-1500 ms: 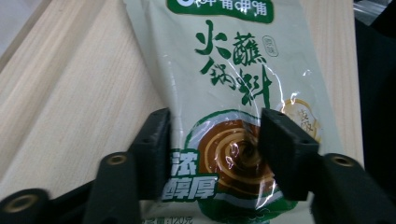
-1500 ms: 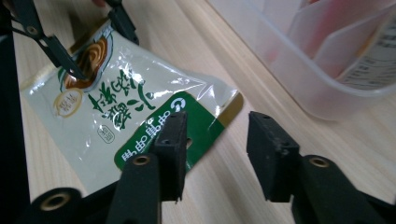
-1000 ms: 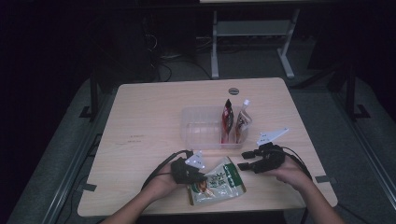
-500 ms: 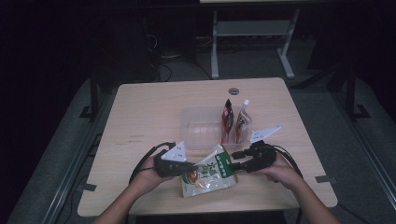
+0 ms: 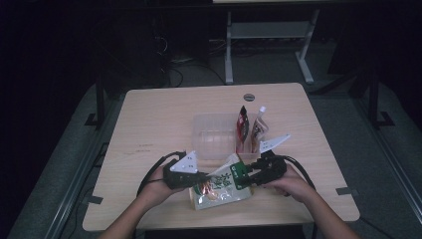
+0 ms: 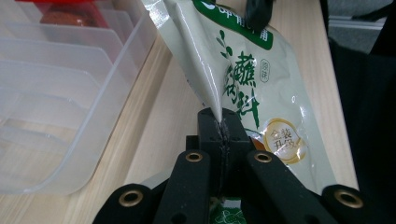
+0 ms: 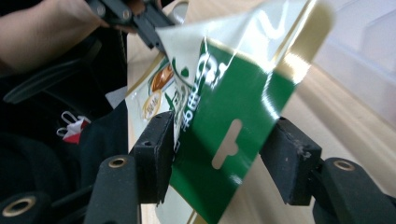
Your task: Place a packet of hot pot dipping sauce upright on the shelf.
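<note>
A cream and green snack bag [image 5: 219, 186] hangs tilted over the table's front edge between my two grippers. My left gripper [image 5: 201, 177] is shut on the bag's side edge; in the left gripper view its jaws [image 6: 220, 127] pinch the seam of the bag [image 6: 243, 70]. My right gripper [image 5: 245, 175] is at the bag's green top strip. In the right gripper view the gripper [image 7: 224, 151] stands open, jaws wide apart, with the green strip of the bag [image 7: 233, 84] between them and touching the left jaw. A hand holds each gripper.
A clear divided bin [image 5: 214, 137] sits just behind the bag, also close at the left of the left gripper view [image 6: 56, 93]. A red pouch [image 5: 243, 124] and a pale pouch [image 5: 259, 129] stand upright in its right end. A round grommet [image 5: 249, 96] lies farther back.
The bag lay flat on the table a second ago; it is now lifted and tilted in my left gripper. My right gripper has moved in around its green top strip.
</note>
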Available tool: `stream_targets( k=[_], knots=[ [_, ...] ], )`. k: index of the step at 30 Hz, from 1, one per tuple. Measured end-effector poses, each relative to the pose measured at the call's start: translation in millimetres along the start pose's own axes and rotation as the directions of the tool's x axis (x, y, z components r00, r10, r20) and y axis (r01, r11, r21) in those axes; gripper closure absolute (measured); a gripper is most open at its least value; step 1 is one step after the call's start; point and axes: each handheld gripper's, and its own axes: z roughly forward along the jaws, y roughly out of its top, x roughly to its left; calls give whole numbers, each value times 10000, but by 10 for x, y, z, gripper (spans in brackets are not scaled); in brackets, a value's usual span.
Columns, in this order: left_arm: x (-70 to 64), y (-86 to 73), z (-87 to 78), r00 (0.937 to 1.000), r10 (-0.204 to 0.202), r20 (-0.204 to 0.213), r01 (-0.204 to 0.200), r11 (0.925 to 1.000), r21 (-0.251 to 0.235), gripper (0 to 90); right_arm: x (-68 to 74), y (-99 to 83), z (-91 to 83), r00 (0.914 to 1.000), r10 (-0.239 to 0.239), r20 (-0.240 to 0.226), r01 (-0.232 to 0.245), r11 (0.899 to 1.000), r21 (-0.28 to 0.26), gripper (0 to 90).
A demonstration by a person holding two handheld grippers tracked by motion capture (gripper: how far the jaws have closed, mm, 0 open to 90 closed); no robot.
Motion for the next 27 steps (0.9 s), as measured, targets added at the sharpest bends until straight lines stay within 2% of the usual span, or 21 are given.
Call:
stream_targets(
  k=[2, 4, 6, 8, 9, 14, 16, 21, 22, 27],
  knots=[
    [-1, 0, 8, 9999, -107, 22, 107, 9999, -39, 895, 20, 3, 39, 9999, 18, -163, -15, 9998, 173, 492],
    [6, -14, 16, 9998, -179, 103, 179, 9998, 13, 894, 35, 7, 66, 9997, -207, -103, 210, 9995, 237, 515],
    [19, -29, 15, 9996, -239, 155, 239, 9997, 0, 894, 35, 13, 61, 9998, -163, -113, 165, 9996, 220, 544],
    [33, -35, 9, 9990, -392, 200, 393, 9992, -90, 894, 30, 16, 39, 9998, -41, -220, 43, 10000, 90, 578],
    [33, -35, 9, 9990, -392, 200, 393, 9992, -90, 894, 30, 16, 39, 9998, -41, -220, 43, 10000, 90, 578],
    [60, -61, 14, 9986, -480, 206, 482, 9988, -108, 893, 28, 22, 10, 9989, 56, -467, -63, 9999, -145, 709],
    [71, -66, 12, 9986, -486, 216, 488, 9988, -79, 893, 30, 23, 11, 9985, 30, -544, -40, 9998, -189, 735],
    [89, -79, 14, 9974, -686, 235, 691, 9974, -188, 891, 47, 27, 7, 9980, -396, -501, 387, 9991, -182, 850],
    [94, -79, 8, 9979, -608, 232, 611, 9980, -132, 891, 46, 28, 6, 9978, -427, -509, 418, 9990, -177, 862],
    [104, -100, 21, 9967, -754, 309, 758, 9970, -120, 888, 41, 31, 19, 9966, -575, -591, 570, 9983, -97, 891]
  ],
)
